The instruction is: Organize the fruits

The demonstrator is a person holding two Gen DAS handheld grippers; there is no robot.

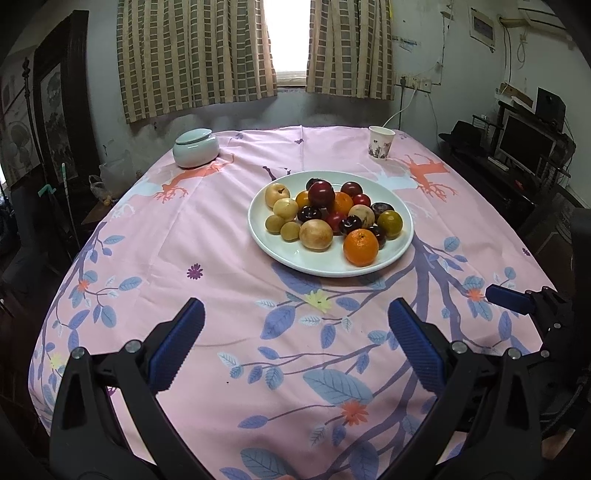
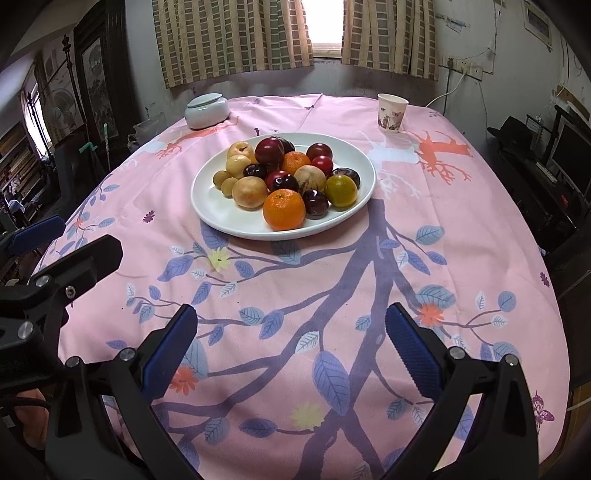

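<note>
Both hand-held grippers, left (image 1: 295, 343) and right (image 2: 290, 341), wide open, empty, above tabletop (image 1: 221, 251). Plate (image 1: 295, 254) w/ piled fruit (image 1: 334, 210); rear pieces partly hidden.

Daylight pours through the gap between the checked brown-and-cream curtains (image 1: 195, 55), and the bare window strip (image 1: 290, 35) is blown out to plain white. The pink leaf-printed cloth on the surface (image 1: 221, 236) is evenly and softly lit and sharp across its middle. The round white plate (image 1: 291, 254) throws a faint shadow toward the near side, and the dark red plums (image 2: 269, 149) carry small bright glints. The room's corners fall into gloom. Both fisheye views bow the walls and cloth edge, with black vignetting at the rim.
</note>
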